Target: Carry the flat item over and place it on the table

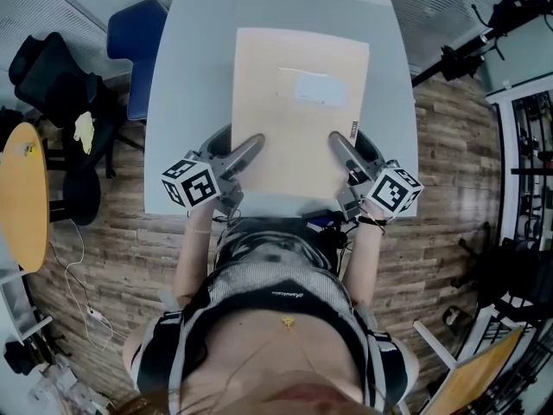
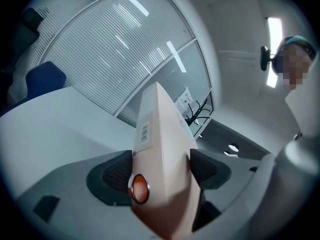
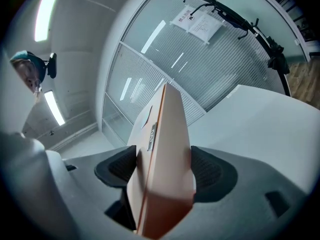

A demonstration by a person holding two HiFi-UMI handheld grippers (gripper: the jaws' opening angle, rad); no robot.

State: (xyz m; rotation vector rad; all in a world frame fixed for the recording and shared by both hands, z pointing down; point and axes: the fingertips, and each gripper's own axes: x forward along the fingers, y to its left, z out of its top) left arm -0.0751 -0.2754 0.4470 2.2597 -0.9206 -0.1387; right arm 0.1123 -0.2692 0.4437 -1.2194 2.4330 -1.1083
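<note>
The left gripper and right gripper each clamp the near edge of the flat cardboard box, which lies over the worktop's near edge.

Flat box: pale tan, white label, barcode strip on edge.
Table: plain light grey.
Left gripper, right gripper: grey, black textured pads, cubes in black-and-white square markers.
Floor: brown wood-plank pattern.
Far-left chair: blue.
Left round table: yellow.
</note>
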